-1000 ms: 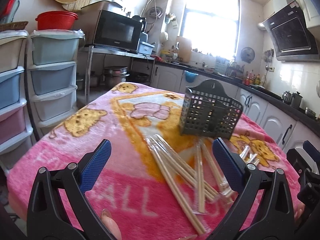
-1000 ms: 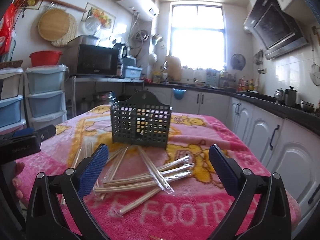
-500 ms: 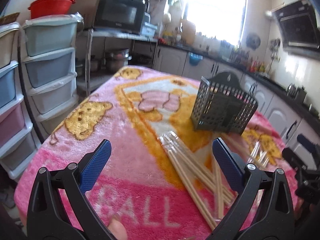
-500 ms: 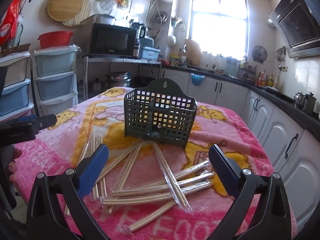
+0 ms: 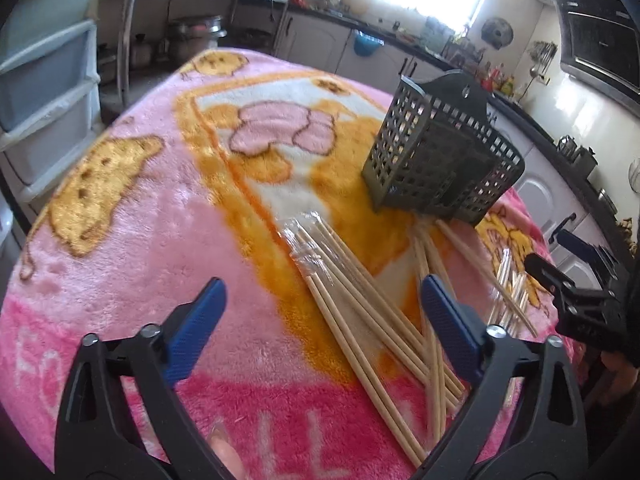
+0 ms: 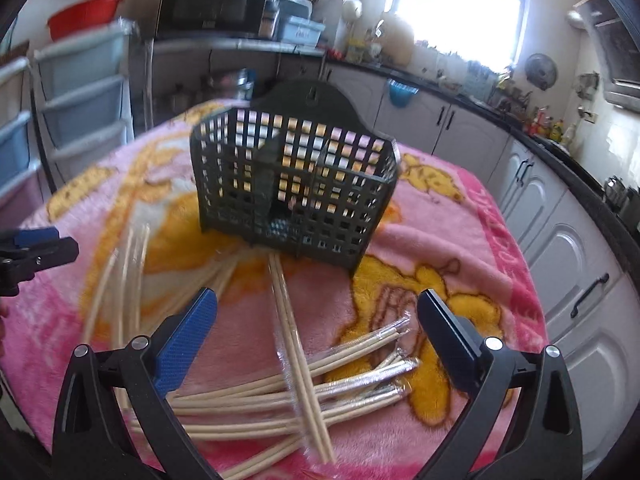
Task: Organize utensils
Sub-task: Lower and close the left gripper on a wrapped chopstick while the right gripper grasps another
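Note:
Several pairs of wooden chopsticks in clear plastic sleeves (image 5: pixel 360 300) lie scattered on a pink cartoon blanket (image 5: pixel 160 216). They also show in the right wrist view (image 6: pixel 296 344). A dark green slotted utensil basket (image 5: pixel 440 164) stands behind them, also seen in the right wrist view (image 6: pixel 296 188). My left gripper (image 5: pixel 320 320) is open and empty, above the left end of the chopstick pile. My right gripper (image 6: pixel 316 332) is open and empty, above the crossed chopsticks in front of the basket. The right gripper shows at the right edge of the left wrist view (image 5: pixel 576 292).
Plastic drawer units (image 5: pixel 44 80) stand left of the table. White kitchen cabinets (image 6: pixel 560 216) with a dark counter run behind and to the right. A microwave (image 6: pixel 216 0) sits on a shelf at the back left.
Both grippers have tilted down and moved closer to the chopsticks and basket. Both stay open and empty.

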The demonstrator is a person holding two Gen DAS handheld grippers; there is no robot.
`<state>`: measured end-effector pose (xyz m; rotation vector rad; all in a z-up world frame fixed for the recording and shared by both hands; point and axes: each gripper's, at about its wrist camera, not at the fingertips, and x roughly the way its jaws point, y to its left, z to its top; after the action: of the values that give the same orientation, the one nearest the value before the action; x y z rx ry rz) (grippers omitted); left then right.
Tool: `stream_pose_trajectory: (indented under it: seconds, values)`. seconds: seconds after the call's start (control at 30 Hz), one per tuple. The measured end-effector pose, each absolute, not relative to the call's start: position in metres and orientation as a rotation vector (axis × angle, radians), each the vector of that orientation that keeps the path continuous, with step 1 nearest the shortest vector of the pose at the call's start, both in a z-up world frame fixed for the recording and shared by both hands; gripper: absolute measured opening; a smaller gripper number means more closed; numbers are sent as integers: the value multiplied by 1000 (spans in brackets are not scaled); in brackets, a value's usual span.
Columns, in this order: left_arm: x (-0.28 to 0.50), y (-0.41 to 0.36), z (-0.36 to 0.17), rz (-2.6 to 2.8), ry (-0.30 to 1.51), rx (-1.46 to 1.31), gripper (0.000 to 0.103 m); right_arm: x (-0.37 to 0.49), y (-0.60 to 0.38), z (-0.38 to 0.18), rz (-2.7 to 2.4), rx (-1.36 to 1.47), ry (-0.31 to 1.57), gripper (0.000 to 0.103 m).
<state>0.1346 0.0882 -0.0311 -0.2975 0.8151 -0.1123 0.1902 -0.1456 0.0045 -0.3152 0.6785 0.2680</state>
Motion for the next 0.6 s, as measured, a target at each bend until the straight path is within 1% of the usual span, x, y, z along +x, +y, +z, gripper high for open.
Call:
stream_pose_trajectory:
  seconds: [0.03, 0.07, 0.1, 0.13, 0.2, 0.23, 0.27, 0.33, 0.4, 0.47, 0.57, 0.6]
  values:
    - [138, 88, -33, -121, 832, -303, 79, 196, -144, 2, 274, -325, 697, 97]
    - [141, 88, -37, -128, 854, -313, 76, 202, -143, -1, 280, -333, 712, 97]
    - [143, 88, -40, -137, 872, -324, 70, 207, -142, -4, 285, -341, 730, 96]
    - [145, 89, -44, -141, 884, -330, 61, 212, -141, -6, 287, -346, 745, 96]
    - [151, 90, -52, -141, 919, -352, 53, 221, -139, -11, 295, -350, 772, 94]
    - [154, 91, -57, -147, 940, -378, 51, 223, -137, -13, 295, -350, 782, 90]
    - [156, 92, -60, -151, 953, -395, 50, 228, -137, -15, 300, -345, 799, 83]
    - [159, 94, -61, -143, 955, -402, 49, 236, -137, -22, 324, -328, 845, 80]
    - [165, 96, -61, -143, 965, -409, 48, 240, -134, -26, 337, -327, 865, 74]
    - [170, 97, -62, -134, 971, -412, 45, 243, -132, -29, 345, -335, 875, 68]
    - [177, 98, -63, -128, 980, -405, 39, 247, -130, -31, 358, -330, 886, 65]
    - [180, 99, -63, -124, 985, -401, 35, 249, -131, -32, 361, -321, 900, 62]
